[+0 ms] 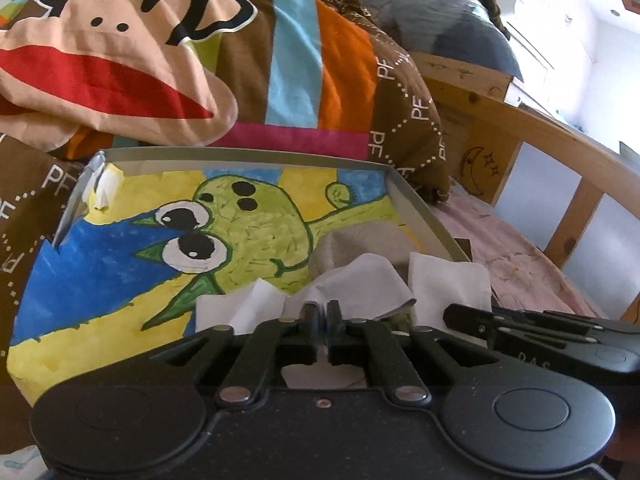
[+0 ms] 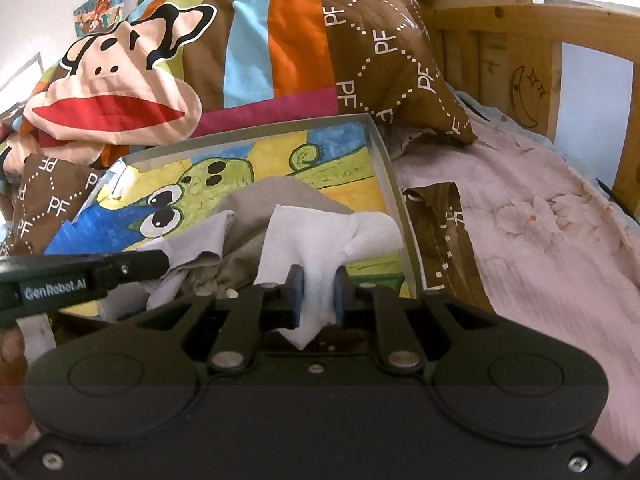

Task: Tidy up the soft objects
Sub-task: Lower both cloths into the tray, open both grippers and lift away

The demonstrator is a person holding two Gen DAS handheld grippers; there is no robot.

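Two wrist views look over a bed toward a shallow grey box [image 1: 424,216] lying on it, its floor covered by a painted green cartoon creature on blue and yellow. In the lower centre of the left view, the left claw [image 1: 321,320] has its jaws almost together, with only a sliver of gap; crumpled white cloth [image 1: 352,280] lies just ahead of the tips, but I cannot tell whether any of it is pinched. In the lower centre of the right view, the right claw [image 2: 318,292] has its blue pads [image 2: 297,300] against a bunched corner of the same white cloth, which passes between them and hangs out below; it appears gripped, though the jaws stand slightly apart. A beige cloth [image 2: 280,200] sits under and behind the white one, both inside the near right part of the box. A striped monkey-print quilt [image 2: 256,52] is heaped beyond the box at the top of both views, and a pink sheet [image 2: 520,240] covers the bed at right. Judging by this, 2 cloths have reached the box but lie rumpled, so release and tidying seem to remain, and the quilt looks unsorted.
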